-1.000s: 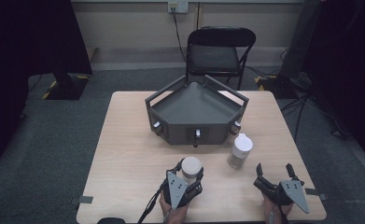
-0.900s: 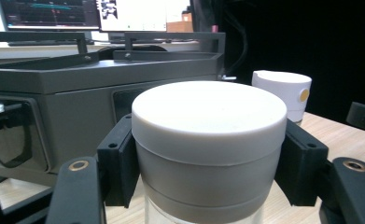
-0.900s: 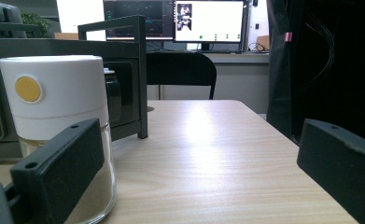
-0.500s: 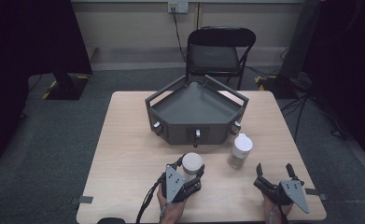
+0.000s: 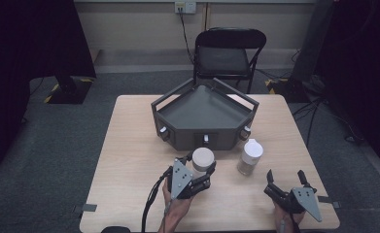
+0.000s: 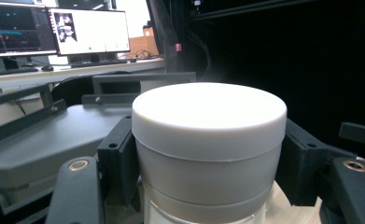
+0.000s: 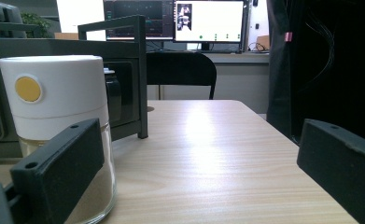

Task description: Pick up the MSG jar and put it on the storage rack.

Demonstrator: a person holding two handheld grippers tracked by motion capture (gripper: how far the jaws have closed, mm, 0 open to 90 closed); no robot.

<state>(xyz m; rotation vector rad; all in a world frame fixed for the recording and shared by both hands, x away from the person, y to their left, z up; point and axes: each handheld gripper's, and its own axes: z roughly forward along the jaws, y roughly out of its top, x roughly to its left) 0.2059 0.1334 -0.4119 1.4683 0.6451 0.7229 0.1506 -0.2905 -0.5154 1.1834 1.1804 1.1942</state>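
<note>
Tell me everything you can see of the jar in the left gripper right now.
The jar is a round container with a wide, flat-topped white lid that looks like plastic, over a clear body seen just below the lid. It stands upright, lid on. The left gripper is shut on it, its black pads pressing both sides of the lid. It sits near the table's front, before the grey tray and left of the other jar.

Two jars (image 5: 202, 160) (image 5: 250, 156) before rack (image 5: 204, 115) — chair (image 5: 229, 54) behind.
</note>
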